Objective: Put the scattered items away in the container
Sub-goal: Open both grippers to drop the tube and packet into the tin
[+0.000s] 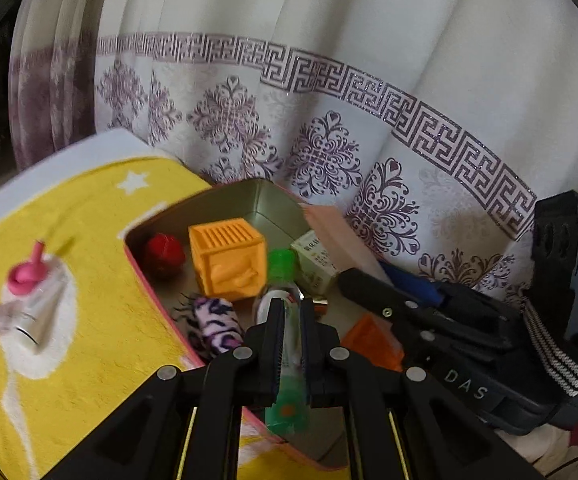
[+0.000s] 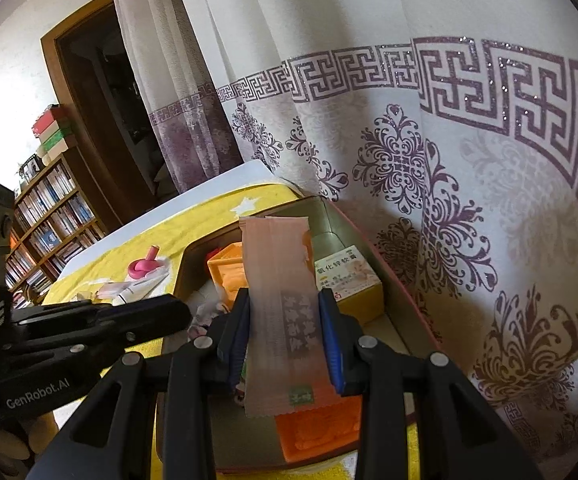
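A metal tin with a pink outside [image 1: 233,196] [image 2: 393,280] sits on a yellow towel [image 1: 89,208]. It holds a red ball [image 1: 164,251], an orange cube [image 1: 229,258], a purple-patterned toy [image 1: 215,322], a white medicine box [image 1: 315,258] [image 2: 347,276] and another orange block [image 1: 373,342] [image 2: 321,428]. My left gripper [image 1: 289,308] is shut on a clear bottle with a green cap [image 1: 283,266] over the tin. My right gripper [image 2: 285,300] is shut on a pink sachet [image 2: 279,292] [image 1: 337,236], also over the tin.
A pink knotted toy [image 1: 27,272] [image 2: 145,266] and a white tube [image 1: 47,308] lie on the towel left of the tin. A patterned curtain [image 1: 329,120] hangs close behind. A bookshelf [image 2: 49,224] and doorway are far left.
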`<action>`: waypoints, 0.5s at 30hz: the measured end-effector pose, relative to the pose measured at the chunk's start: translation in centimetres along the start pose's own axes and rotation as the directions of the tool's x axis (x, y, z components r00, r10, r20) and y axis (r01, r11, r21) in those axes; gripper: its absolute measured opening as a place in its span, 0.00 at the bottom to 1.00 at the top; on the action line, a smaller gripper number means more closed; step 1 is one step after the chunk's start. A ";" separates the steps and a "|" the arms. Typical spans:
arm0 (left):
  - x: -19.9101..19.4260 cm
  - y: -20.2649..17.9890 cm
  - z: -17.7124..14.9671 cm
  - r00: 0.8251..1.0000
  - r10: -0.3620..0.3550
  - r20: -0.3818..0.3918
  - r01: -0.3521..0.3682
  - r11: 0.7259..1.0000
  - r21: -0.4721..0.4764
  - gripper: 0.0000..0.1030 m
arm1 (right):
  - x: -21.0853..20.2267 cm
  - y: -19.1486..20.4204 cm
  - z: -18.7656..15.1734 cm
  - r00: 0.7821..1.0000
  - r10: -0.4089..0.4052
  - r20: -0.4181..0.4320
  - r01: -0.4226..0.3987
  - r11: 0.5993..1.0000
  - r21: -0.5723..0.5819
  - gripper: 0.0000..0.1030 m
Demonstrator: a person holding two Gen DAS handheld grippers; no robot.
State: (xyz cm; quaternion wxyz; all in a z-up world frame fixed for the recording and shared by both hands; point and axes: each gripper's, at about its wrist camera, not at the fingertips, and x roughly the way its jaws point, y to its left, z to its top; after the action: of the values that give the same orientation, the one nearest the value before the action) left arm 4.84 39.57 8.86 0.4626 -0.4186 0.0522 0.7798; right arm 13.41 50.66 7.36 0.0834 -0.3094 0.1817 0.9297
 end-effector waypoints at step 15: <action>-1.8 4.5 -1.3 0.997 0.073 0.020 -0.069 0.988 -0.138 0.08 | 0.1 -0.1 -0.1 1.000 -0.011 0.008 0.011 1.000 0.017 0.42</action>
State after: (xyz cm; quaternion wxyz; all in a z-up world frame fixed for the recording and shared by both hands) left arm 2.62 35.20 7.93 0.4053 -0.4376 0.0077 0.8026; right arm 13.37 50.68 7.21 0.0917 -0.3060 0.1877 0.9288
